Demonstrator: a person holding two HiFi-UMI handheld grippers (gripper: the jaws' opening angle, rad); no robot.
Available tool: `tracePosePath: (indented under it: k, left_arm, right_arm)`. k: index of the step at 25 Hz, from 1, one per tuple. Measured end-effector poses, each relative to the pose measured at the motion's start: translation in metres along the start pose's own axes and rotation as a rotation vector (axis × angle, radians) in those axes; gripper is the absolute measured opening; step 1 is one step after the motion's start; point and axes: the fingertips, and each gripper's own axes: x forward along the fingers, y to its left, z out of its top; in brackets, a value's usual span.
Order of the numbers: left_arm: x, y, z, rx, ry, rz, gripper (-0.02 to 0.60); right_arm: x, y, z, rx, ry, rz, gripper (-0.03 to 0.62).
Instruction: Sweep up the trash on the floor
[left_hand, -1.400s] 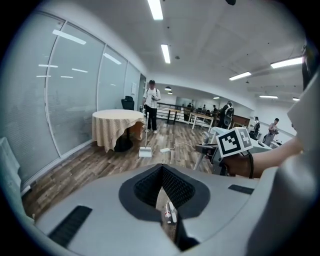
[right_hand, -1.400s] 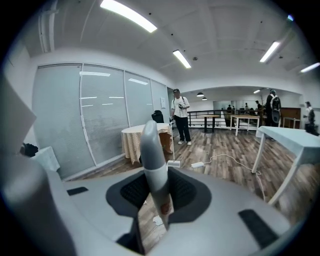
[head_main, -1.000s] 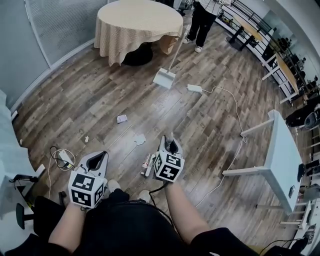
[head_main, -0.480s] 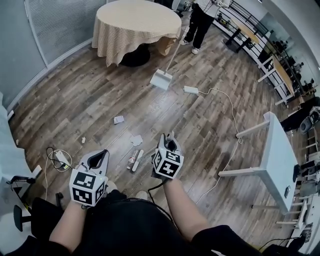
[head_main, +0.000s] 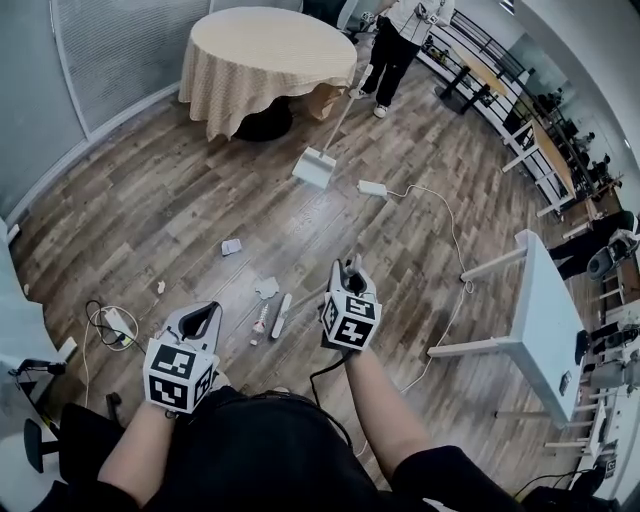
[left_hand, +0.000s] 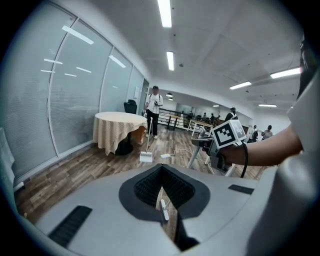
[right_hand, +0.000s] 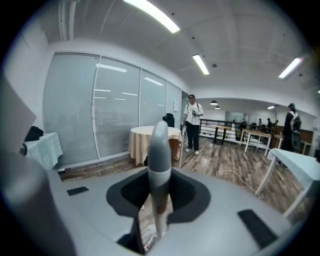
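The trash (head_main: 266, 288) lies scattered on the wooden floor (head_main: 150, 200), just ahead of the two tools. A white stick (head_main: 283, 315) and a thin pinkish tube (head_main: 260, 321) lie side by side, close but apart. Each has its long axis running away from the person, with the far end leaning slightly right. Just beyond them sits a crumpled paper (head_main: 268, 286). Farther out and to the left lies a paper scrap (head_main: 231, 246), and a small crumb (head_main: 160, 287) lies toward the floor's left edge.

The left tool (head_main: 200, 312) hangs just left of the stick and tube, its jaws apart with nothing between them. The right tool (head_main: 349, 266) hangs just right of them, its jaws pressed together and empty, pointing away from the person.

Farther along the floor stands a dustpan (head_main: 312, 167), its long handle leaning up toward a round table (head_main: 270, 50) draped with a cloth. A power strip (head_main: 372, 188) lies right of the dustpan, and its cable (head_main: 453, 235) snakes across the boards toward a white desk (head_main: 545, 300) near the right edge. Another power strip (head_main: 117, 322) with coiled wire lies by the left edge. A person (head_main: 395, 40) stands beyond the table.
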Motion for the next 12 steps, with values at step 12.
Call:
tracePosePath:
  k: [12]
  left_arm:
    - [0.027,0.016,-0.003,-0.064,0.01,0.106,-0.005]
  right_arm:
    - [0.066,0.015,0.044,-0.231,-0.055,0.184,0.097]
